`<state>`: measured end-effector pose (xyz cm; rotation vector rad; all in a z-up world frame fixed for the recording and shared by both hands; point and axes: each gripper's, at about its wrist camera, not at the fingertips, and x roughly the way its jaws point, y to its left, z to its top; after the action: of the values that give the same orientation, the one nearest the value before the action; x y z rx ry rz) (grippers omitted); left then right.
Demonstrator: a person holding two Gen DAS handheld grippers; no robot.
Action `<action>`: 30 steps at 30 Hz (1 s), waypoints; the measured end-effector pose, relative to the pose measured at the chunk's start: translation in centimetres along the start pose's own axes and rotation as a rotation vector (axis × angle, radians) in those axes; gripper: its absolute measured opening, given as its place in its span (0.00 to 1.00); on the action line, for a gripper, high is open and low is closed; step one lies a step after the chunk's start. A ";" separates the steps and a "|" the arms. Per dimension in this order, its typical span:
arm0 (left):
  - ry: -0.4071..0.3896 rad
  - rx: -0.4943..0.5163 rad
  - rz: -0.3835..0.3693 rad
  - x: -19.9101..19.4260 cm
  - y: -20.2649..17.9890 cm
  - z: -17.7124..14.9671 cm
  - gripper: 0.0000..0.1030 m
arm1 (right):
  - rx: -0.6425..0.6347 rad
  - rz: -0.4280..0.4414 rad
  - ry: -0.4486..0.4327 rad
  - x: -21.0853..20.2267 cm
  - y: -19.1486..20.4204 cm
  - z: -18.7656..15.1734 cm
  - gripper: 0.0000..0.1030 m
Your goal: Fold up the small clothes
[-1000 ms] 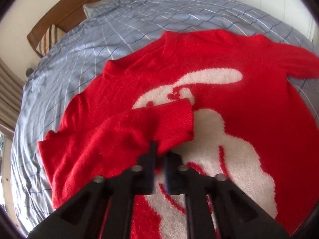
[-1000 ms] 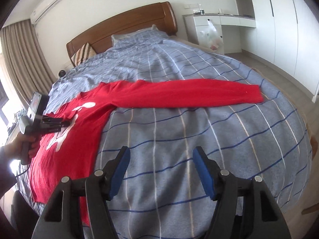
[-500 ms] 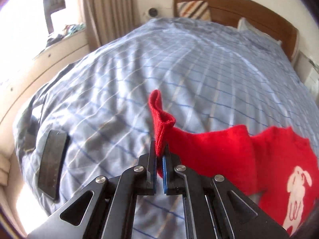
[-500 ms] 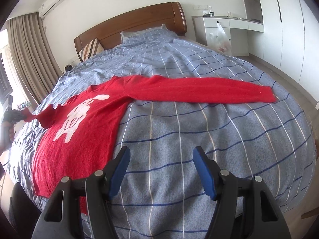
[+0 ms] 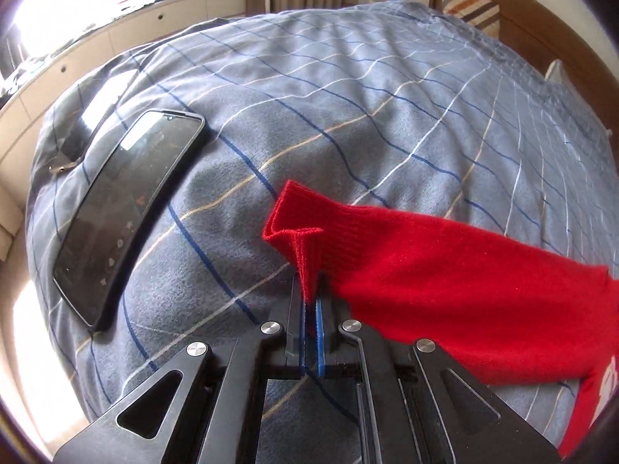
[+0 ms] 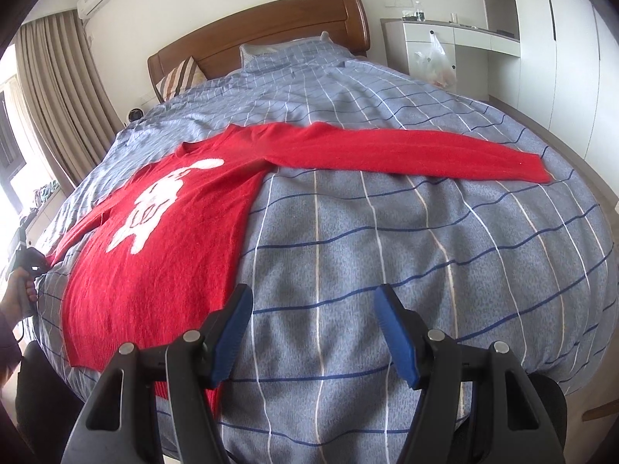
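Fingers of the left gripper (image 5: 312, 301) are pressed together on the cuff (image 5: 298, 239) of the red sweater (image 6: 166, 239), whose left sleeve (image 5: 445, 282) now runs outward across the checked blue duvet (image 6: 387, 251); a second ago that sleeve lay folded over the white rabbit print. The right gripper (image 6: 313, 332) hangs above bare duvet, fingers apart, nothing between them. The sweater lies flat, front up, hem nearest, collar toward the wooden headboard (image 6: 271, 34), sleeves stretched sideways. A phone (image 5: 127, 212) lies beside the cuff.
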<state>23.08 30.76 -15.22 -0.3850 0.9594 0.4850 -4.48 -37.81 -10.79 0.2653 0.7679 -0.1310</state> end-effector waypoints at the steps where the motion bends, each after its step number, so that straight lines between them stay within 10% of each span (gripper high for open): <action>1: 0.001 0.003 -0.006 -0.2 0.3 -0.2 0.03 | 0.003 0.000 0.001 0.0 0.0 0.0 0.63; 5: -0.017 0.035 -0.038 -1.1 1.0 -0.4 0.14 | 0.008 -0.003 0.006 0.0 0.1 -0.1 0.63; 9: -0.064 0.046 0.002 -3.9 2.7 -0.9 0.67 | 0.002 -0.018 0.007 -0.1 0.4 0.0 0.71; 17: -0.021 0.538 -0.328 -8.5 -5.9 -6.8 0.84 | -0.016 -0.058 0.052 1.6 2.5 0.4 0.71; 21: -0.057 0.724 -0.353 -6.3 -12.2 -9.3 0.85 | -0.022 -0.040 0.068 2.8 4.9 1.6 0.71; 23: -0.054 0.748 -0.316 -3.8 -14.0 -9.4 0.99 | -0.037 -0.033 0.062 2.9 6.4 2.2 0.71; 30: -0.097 0.678 -0.369 -2.6 -13.3 -9.2 1.00 | -0.155 -0.040 0.076 3.4 11.2 2.6 0.71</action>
<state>22.88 14.46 -16.53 0.0803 0.8758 -0.1664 2.10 -27.94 -9.27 0.1086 0.8550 -0.0989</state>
